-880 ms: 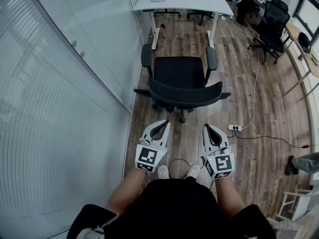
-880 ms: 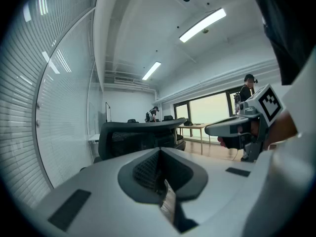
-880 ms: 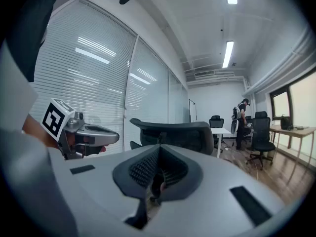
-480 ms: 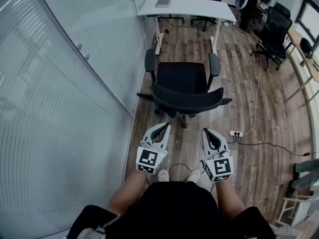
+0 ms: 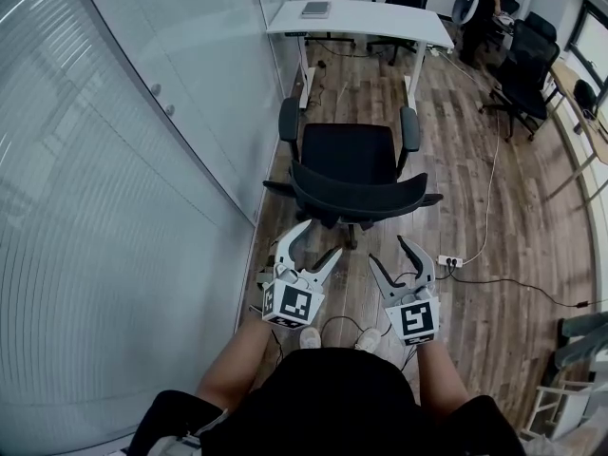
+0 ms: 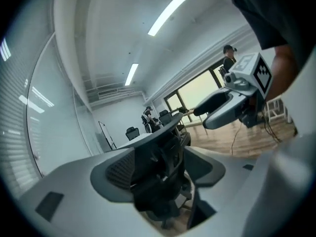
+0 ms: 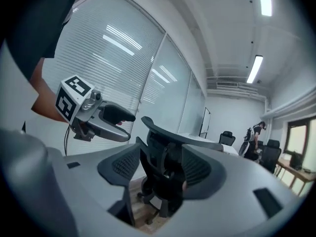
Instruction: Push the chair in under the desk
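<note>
The chair [image 5: 349,150] stands on the wood floor [image 5: 494,302] with its seat facing the desk [image 5: 380,13] and its backrest [image 5: 357,196] turned to the person. It is well short of the desk, and a stretch of bare floor lies between its armrests and the desk's legs, so the push looks not yet begun and the whole way under the desk is left to do. The left gripper [image 5: 319,239] and the right gripper [image 5: 389,252] are held side by side just behind the backrest, near it but apart from it. Both have their jaws spread, with nothing pressed between the pads; each gripper view shows the chair's back framed in the gap, some way off. A glass wall [image 5: 142,179] runs close along the chair's left side, and a power strip [image 5: 447,260] with its cable lies on the floor to the right, so the push will probably need to stay straight.
</note>
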Available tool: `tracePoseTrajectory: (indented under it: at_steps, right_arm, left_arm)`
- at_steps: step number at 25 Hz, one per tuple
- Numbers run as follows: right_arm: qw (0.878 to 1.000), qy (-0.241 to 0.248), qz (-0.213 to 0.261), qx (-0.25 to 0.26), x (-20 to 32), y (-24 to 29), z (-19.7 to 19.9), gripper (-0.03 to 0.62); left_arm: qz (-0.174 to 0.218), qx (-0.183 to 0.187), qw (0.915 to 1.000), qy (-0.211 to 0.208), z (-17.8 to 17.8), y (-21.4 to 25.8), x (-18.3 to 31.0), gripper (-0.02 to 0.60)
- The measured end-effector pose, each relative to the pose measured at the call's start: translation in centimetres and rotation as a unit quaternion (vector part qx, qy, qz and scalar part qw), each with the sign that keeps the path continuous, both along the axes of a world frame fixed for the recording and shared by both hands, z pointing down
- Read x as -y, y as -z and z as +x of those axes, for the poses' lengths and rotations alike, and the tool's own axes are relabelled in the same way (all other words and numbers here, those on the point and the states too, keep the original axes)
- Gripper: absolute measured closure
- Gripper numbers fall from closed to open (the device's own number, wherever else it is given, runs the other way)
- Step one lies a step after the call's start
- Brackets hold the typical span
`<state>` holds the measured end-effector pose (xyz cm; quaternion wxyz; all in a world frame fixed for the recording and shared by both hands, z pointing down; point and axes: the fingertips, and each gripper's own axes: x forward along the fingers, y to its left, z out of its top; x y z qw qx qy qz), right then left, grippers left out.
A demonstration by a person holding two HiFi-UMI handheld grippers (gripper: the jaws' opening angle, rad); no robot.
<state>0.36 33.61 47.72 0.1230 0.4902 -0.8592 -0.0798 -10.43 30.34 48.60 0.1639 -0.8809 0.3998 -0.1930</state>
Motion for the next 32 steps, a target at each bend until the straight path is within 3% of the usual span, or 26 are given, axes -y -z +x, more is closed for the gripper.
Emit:
tracePoseTrajectory:
  at_steps: [3,7,10,14,16,19,21,24,28,32]
  right_arm:
    - [0.999,0.014,0.007,-0.041,0.6,0.4,-0.5,0.288]
    - [0.991,0.021,0.017,-0.131,1.6,-0.8,-1.0,0.249]
    - [0.972,0.022,0.043,-0.231,2.8,-1.4,-1.2,0.223]
    - [0.940,0.023,0.076,-0.332,4.4,-1.2,-0.9,0.213]
    - [0.915,0.027,0.088,-0.392,5.6,-1.2,-0.7,0.203]
    - [0.863,0.034,0.104,-0.493,7.7,-1.9,-0.4,0.194]
    - [0.840,0.042,0.098,-0.532,8.6,-2.6,-0.2,0.187]
    - [0.824,0.047,0.092,-0.557,9.7,-3.0,-0.2,0.184]
    - [0.818,0.042,0.076,-0.569,11.2,-3.9,-0.3,0.184]
    - [0.812,0.042,0.061,-0.578,12.1,-4.7,0.3,0.186]
  left_arm:
    - [0.046,0.094,0.9945,-0.008,0.2,0.3,0.9,0.244]
    - [0.101,0.207,0.9730,-0.013,0.1,1.2,2.4,0.242]
    - [0.133,0.290,0.9477,-0.013,0.4,1.0,3.7,0.216]
    - [0.139,0.359,0.9228,-0.009,1.1,0.1,5.1,0.198]
    - [0.140,0.387,0.9113,-0.012,1.3,-0.2,6.1,0.190]
    - [0.151,0.417,0.8960,-0.021,1.2,-0.9,7.9,0.190]
    - [0.159,0.436,0.8855,-0.022,1.1,-1.3,8.9,0.192]
    - [0.165,0.448,0.8784,-0.020,1.4,-1.6,10.4,0.192]
    - [0.151,0.464,0.8723,-0.031,2.0,-2.3,11.1,0.190]
    - [0.147,0.486,0.8610,-0.031,2.3,-2.9,11.9,0.190]
